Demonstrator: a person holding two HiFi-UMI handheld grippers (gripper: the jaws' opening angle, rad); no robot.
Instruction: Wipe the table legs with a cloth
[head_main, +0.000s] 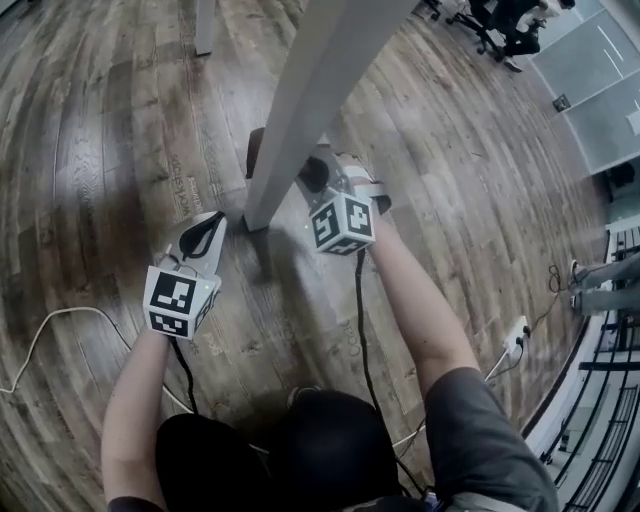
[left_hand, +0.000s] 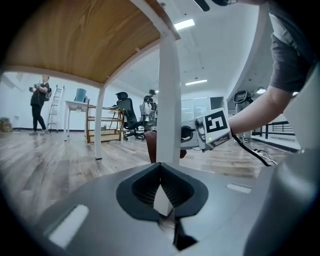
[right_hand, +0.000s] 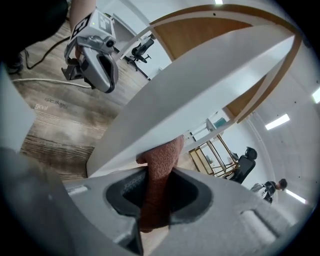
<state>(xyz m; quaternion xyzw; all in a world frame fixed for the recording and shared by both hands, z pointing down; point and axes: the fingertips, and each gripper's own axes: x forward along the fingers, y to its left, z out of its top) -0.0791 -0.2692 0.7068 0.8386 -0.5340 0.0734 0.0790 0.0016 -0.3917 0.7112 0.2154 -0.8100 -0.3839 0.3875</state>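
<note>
A white table leg slants down to the wooden floor and meets it near my grippers. My right gripper is shut on a reddish-brown cloth and holds it against the leg's lower part. The cloth's free end shows past the leg's far side. In the left gripper view the cloth peeks out beside the leg, with the right gripper at its right. My left gripper hovers low at the leg's left, shut and empty, apart from the leg.
Cables trail over the floor, and a white power strip lies at the right. Office chairs stand at the far right, another table leg behind. A person, a ladder and a shelf rack are far off.
</note>
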